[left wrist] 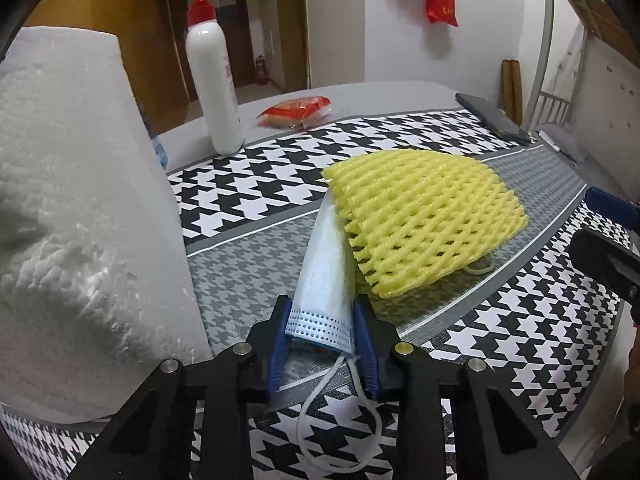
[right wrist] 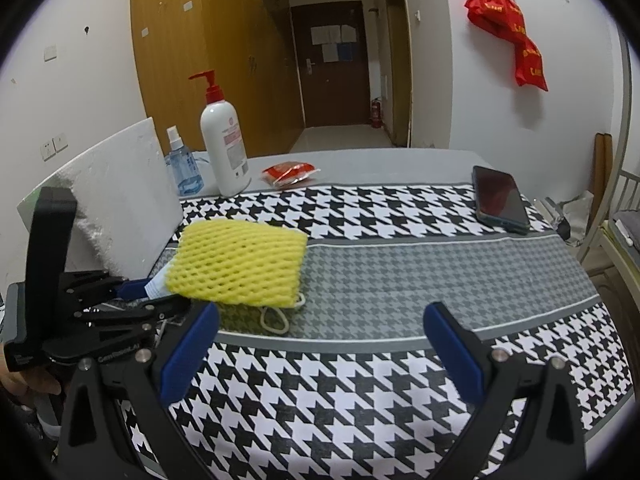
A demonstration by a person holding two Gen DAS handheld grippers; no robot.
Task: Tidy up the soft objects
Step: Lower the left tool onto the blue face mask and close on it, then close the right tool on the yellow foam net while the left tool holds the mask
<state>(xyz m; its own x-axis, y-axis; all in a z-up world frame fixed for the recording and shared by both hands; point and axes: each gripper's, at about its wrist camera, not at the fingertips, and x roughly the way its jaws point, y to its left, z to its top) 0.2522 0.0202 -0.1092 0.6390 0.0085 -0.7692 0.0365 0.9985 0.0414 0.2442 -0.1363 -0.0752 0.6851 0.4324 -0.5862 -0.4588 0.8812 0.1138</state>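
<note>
The tabletop point(right wrist: 440, 276) wears a cloth of black-and-white houndstooth with a grey band across its middle. At its left side stands a big white foam block point(left wrist: 76, 208), upright, seen close in the left wrist view and again in the right wrist view point(right wrist: 120, 200). Just beyond the block stand a white pump bottle point(left wrist: 214, 80) with a red pump, and a small blue spray bottle point(right wrist: 184, 168) beside it. A red packet point(left wrist: 296, 110) lies on the bare grey part near the far edge, and a dark phone point(right wrist: 500, 200) lies flat at the far right.

On the grey band lies a yellow foam net point(left wrist: 420, 216), flat, near the block. Under its near-left edge a pale blue mask point(left wrist: 328, 276) sticks out toward the camera, partly covered by the net; a white ear loop point(left wrist: 340, 420) trails from its near end onto the cloth, and another loop shows just past the net's near edge in the right wrist view point(right wrist: 280, 318).

The left tool point(left wrist: 322, 344) has its blue pads point(left wrist: 278, 350) closed in on the mask's near end, pinching it from both sides. The right tool point(right wrist: 320, 356) hangs above the near cloth with its fingers spread wide and nothing between them, well apart from the net.
</note>
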